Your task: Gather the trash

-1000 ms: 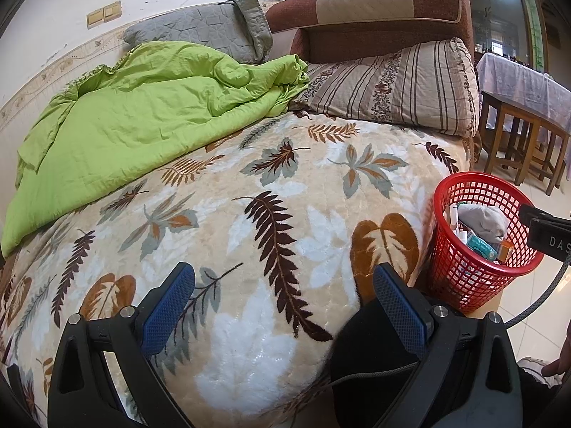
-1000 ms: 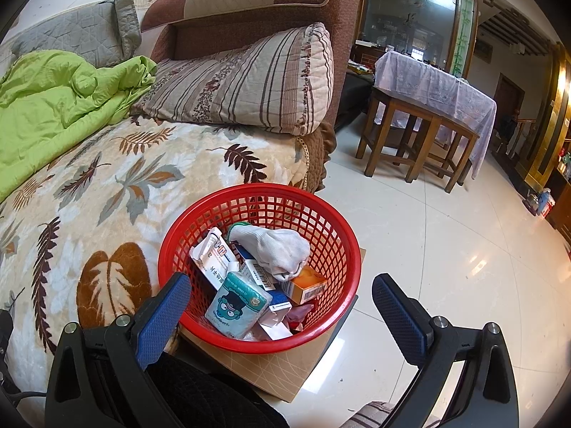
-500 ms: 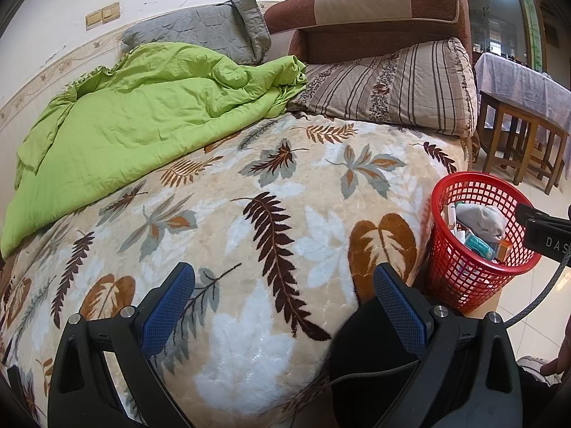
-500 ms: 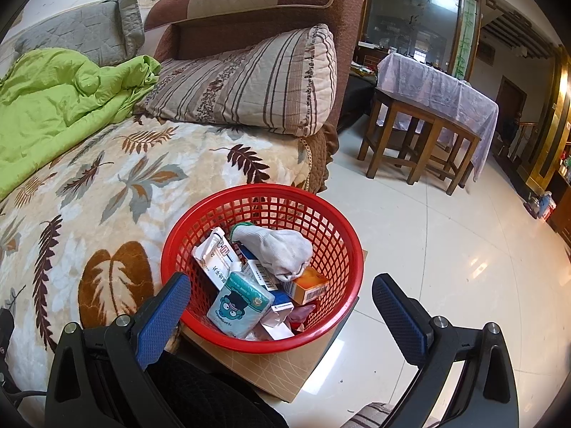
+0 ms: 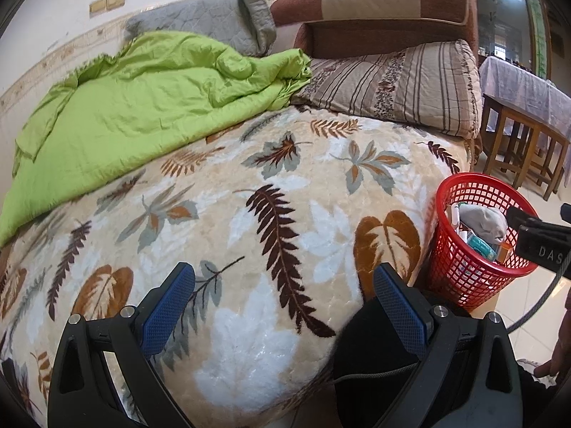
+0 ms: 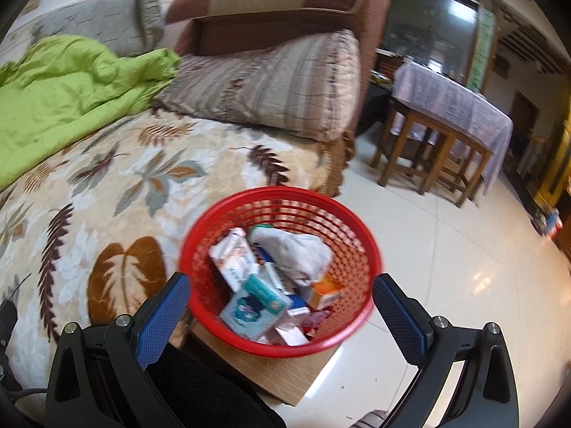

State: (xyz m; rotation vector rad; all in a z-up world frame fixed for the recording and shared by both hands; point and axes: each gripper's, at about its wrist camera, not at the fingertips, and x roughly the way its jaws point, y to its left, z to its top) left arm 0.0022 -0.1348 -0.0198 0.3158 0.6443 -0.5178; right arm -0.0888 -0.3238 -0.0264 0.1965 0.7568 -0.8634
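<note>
Trash — cartons, packets and a crumpled grey wad — lies inside the red plastic mesh basket (image 5: 478,239) on the floor, far right of the empty, spread-jawed left gripper (image 5: 283,306) over the leaf-print blanket (image 5: 228,214); right-wrist view: basket (image 6: 278,271) directly ahead between the empty, wide-apart right gripper (image 6: 282,312), the nearer one.

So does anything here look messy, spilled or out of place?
Nothing spilled. The trash sits inside the upright red basket on a piece of cardboard. The only untidy thing is the green quilt, left rumpled across the bed. Both tools are open and empty.
</note>
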